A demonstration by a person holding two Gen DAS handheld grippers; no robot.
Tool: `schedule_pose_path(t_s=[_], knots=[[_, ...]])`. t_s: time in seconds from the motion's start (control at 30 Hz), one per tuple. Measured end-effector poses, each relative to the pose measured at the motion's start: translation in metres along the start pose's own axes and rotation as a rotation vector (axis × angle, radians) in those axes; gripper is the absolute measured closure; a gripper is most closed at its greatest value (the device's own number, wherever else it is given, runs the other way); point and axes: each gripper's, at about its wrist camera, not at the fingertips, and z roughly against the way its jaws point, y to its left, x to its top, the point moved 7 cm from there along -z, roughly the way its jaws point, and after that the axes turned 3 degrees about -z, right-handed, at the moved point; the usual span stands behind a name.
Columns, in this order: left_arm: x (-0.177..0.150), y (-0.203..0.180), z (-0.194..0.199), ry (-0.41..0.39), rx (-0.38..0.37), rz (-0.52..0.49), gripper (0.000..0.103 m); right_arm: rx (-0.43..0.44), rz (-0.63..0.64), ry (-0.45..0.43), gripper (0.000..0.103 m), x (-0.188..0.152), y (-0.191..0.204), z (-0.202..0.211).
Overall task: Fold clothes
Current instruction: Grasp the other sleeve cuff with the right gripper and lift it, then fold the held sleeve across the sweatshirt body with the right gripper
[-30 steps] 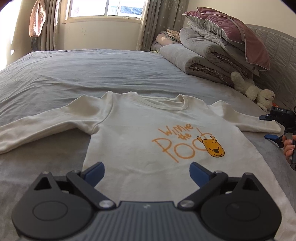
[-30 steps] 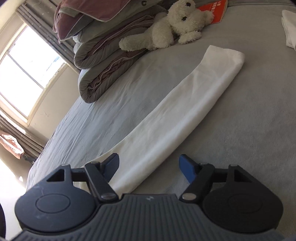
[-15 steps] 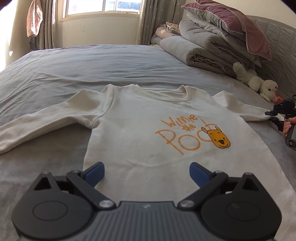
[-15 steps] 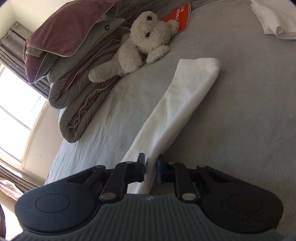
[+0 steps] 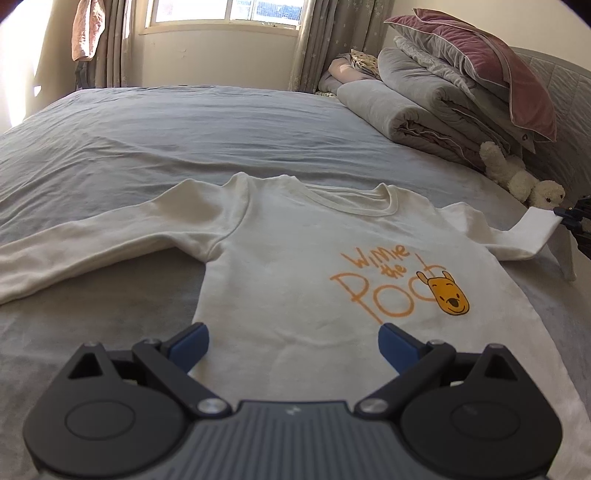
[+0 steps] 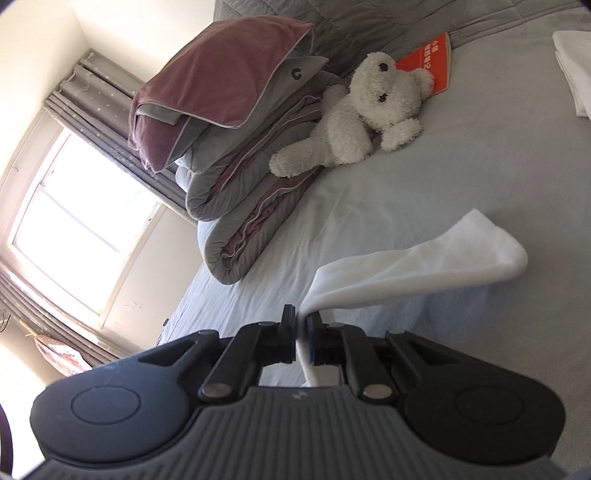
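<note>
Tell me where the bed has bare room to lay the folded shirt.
Widest free patch: the grey sheet between the shirt's collar and the window wall. A smaller bare patch lies below the shirt's long spread sleeve, nearest the left gripper. Crowded: the headboard side, with stacked bedding, plush bear, orange book.

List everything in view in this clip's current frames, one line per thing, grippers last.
Long-sleeved shirt: 1, cream, orange Pooh print, flat on bed.
Sleeve: 1, white, lifted off bed.
Bed sheet: 1, grey.
Folded quilts: stack, grey, by headboard.
Pillow: 1, mauve, atop quilts.
Plush bear: 1, white, beside quilts.
Book: 1, orange, behind bear.
Folded cloth: white, right edge.
Window: 1, curtained.
Left gripper: open, over shirt hem.
Right gripper: closing, sleeve pinched between its pads.
</note>
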Motion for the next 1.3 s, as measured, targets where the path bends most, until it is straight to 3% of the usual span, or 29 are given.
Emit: schedule_pose_path(t_s=[0.37, 0.7, 0.93, 1.13, 1.3], knots=[[0.003, 0.001, 0.006, 0.0, 0.013, -0.016, 0.009, 0.132, 0.229, 0.12, 0.093, -0.055, 0.076, 0.03], [0.002, 0.0, 0.006, 0.006, 0.022, -0.02, 0.01, 0.196, 0.542, 0.298, 0.093, -0.139, 0.122, 0.048], [-0.001, -0.002, 0.004, 0.012, 0.03, -0.044, 0.01, 0.229, 0.726, 0.434, 0.093, -0.202, 0.116, 0.045], [-0.004, -0.006, 0.003, 0.008, 0.042, -0.078, 0.01, 0.18, 0.778, 0.561, 0.093, -0.242, 0.09, 0.029], [-0.008, -0.008, -0.001, 0.012, 0.052, -0.105, 0.009, 0.134, 0.801, 0.61, 0.092, -0.258, 0.077, 0.027]])
